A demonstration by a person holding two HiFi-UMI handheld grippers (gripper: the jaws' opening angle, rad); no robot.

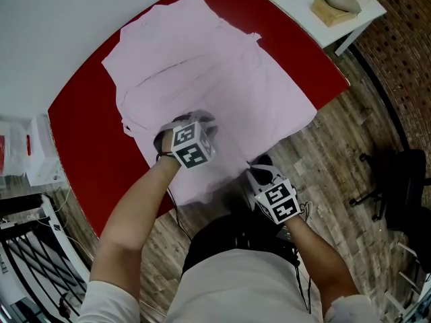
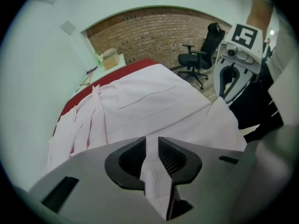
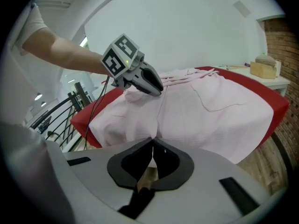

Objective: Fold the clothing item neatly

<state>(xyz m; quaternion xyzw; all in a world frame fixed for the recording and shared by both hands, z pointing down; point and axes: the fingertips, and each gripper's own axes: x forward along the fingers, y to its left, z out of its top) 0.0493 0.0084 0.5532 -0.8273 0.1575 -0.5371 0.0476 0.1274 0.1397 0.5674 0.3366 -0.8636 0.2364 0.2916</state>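
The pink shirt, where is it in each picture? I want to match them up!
Head view: the pink shirt lies spread over the red table, upper middle, with its near edge hanging off.
Left gripper view: it fills the middle, a fold pinched in the left gripper.
Right gripper view: middle and right, draped over the table edge, nipped by the right gripper.
Shared landmark: the red table under it.

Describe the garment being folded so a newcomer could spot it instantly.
Find the red table in the head view. Spread across it lies a pale pink shirt, its near edge hanging off the table, pinched by the left tool and right tool. It is the only cloth on the table.
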